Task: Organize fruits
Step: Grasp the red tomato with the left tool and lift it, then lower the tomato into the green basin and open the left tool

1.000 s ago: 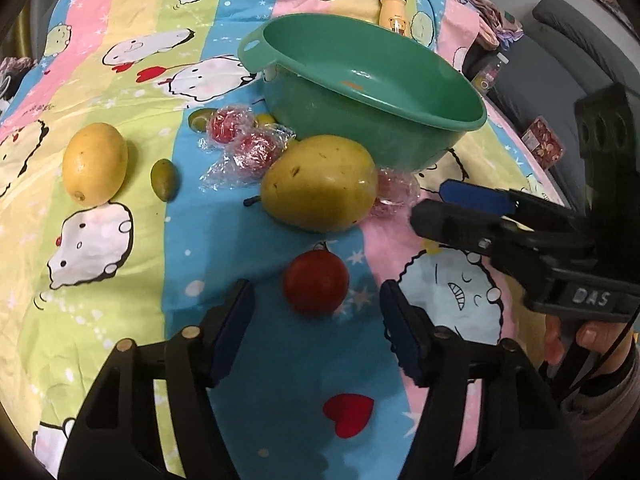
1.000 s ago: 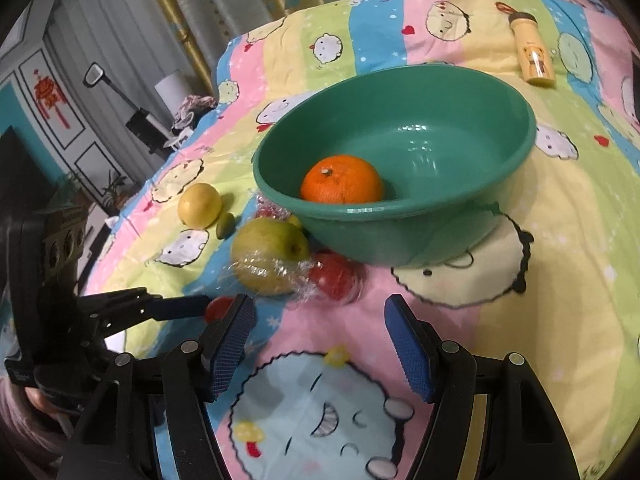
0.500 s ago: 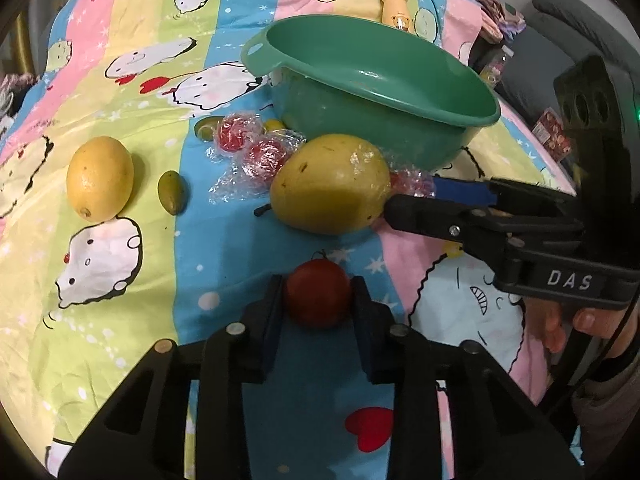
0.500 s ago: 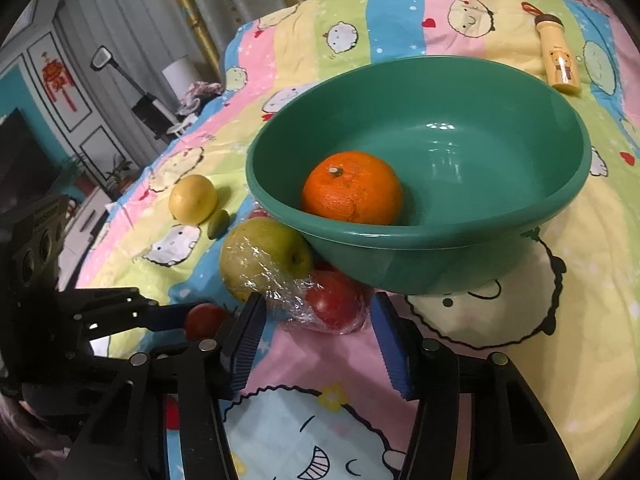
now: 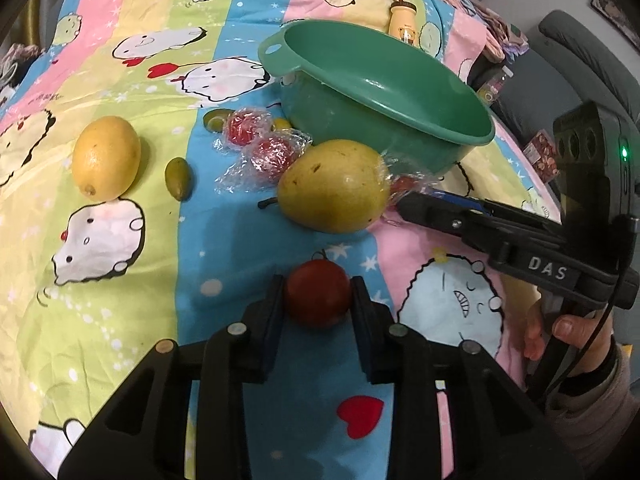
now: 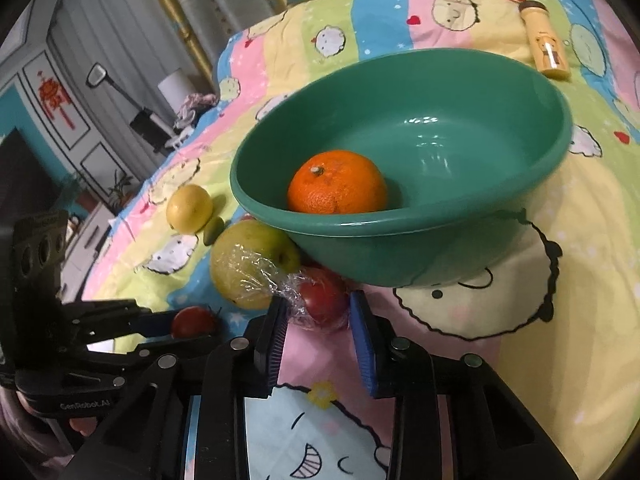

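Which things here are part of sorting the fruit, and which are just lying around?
Part of the job: green basin, orange, pear, lemon, bare red fruit in the left gripper, wrapped red fruit between the right gripper fingers.

Lying about: yellow bottle, cartoon bedsheet.

Left gripper [image 5: 318, 300] closed on a red tomato [image 5: 318, 298], large pear [image 5: 334, 184] just beyond, green basin [image 5: 384, 92] behind it, 2 wrapped red fruits [image 5: 260, 140], lemon [image 5: 106, 158] and small green fruit [image 5: 178, 178] at left, right gripper [image 5: 416, 200] reaching beside the pear
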`<state>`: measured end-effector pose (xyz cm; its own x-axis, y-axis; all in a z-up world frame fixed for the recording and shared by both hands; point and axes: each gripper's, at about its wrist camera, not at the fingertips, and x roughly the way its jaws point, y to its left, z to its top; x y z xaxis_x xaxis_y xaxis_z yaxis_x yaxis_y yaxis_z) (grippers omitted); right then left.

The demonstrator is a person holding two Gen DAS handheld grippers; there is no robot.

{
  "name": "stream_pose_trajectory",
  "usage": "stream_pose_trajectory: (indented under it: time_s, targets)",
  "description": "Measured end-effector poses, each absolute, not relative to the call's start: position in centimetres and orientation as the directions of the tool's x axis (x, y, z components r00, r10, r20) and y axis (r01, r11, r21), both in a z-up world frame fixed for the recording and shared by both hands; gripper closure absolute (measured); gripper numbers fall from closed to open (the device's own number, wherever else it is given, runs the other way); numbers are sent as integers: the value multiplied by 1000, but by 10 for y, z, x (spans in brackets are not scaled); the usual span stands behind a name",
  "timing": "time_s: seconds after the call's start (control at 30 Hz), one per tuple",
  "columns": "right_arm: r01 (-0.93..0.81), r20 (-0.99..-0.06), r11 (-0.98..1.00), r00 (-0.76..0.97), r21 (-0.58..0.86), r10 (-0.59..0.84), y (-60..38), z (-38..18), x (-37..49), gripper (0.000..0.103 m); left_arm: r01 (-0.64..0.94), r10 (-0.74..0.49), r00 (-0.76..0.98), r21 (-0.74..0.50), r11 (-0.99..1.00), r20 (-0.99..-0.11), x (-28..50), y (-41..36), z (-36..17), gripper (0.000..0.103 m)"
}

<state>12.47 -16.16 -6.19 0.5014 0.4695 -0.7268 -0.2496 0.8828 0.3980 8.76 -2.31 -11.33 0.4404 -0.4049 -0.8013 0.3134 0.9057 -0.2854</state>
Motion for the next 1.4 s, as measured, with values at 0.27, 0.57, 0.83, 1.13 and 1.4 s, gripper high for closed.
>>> stream_pose_trajectory:
  time_s: [0.27, 0.57, 0.83, 1.13, 1.4]
  targets:
    - [-263, -689, 863, 522, 431, 503, -163, -28, 98, 70, 309, -431, 493, -311, 899, -756, 64, -9, -87, 72]
    - [-344, -628, 826, 537, 447, 564, -141, 10, 86, 70, 290, -447, 559, -340, 895, -698, 44, 15, -54, 72]
    - [-409, -571, 787, 543, 461, 616, -119, 35, 88, 70, 275, -437, 608, -340, 899, -663, 39, 32, -32, 72]
    - [-419, -542, 779, 560, 467, 626, -120, 43, 95, 70, 300, -458, 628, -347, 888, -629, 56, 32, -17, 72]
    - [-364, -549, 803, 592, 471, 590, -142, 38, 104, 70, 347, -489, 617, -345, 872, -616, 85, 14, -11, 72]
